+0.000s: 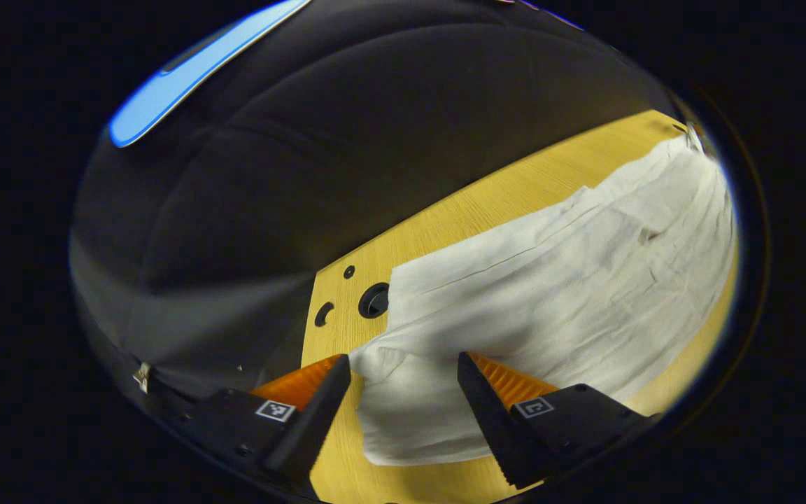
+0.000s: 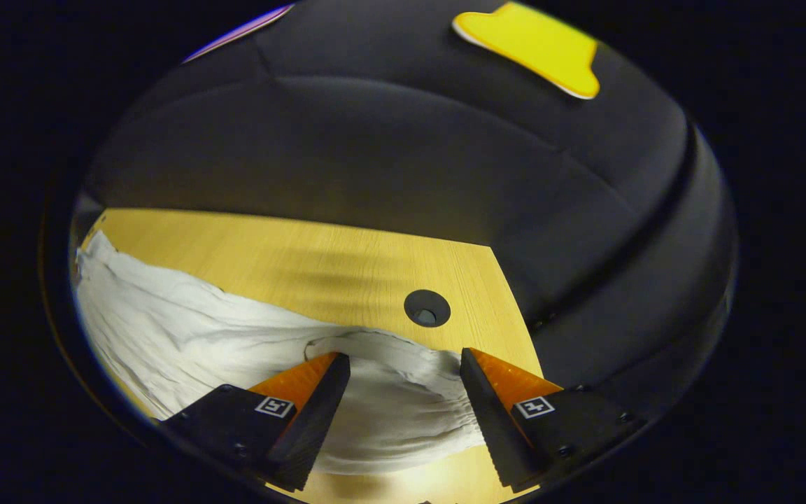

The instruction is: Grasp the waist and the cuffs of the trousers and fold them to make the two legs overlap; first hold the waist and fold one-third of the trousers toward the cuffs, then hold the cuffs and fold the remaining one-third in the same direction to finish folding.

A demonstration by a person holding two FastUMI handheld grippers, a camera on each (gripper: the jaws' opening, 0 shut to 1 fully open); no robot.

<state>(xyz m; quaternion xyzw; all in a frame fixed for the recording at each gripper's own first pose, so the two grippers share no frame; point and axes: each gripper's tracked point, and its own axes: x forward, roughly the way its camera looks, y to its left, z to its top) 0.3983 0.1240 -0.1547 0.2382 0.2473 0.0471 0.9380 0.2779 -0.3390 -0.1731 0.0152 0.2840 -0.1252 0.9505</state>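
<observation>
- Trousers (image 1: 557,280), white, lay across the table (image 1: 445,217) from lower centre to the right edge.
- Left gripper (image 1: 403,367) hung fingers apart over one end.
- Right gripper (image 2: 404,364), fingers apart, straddled the gathered waist (image 2: 403,399).

White trousers (image 1: 550,280) lie flat & wrinkled lengthwise across the wooden desk (image 1: 459,210). Gathered waist end (image 2: 403,406) sits near a desk corner, by a round hole (image 2: 427,309); cuff end (image 1: 403,413) near the opposite corner.
</observation>
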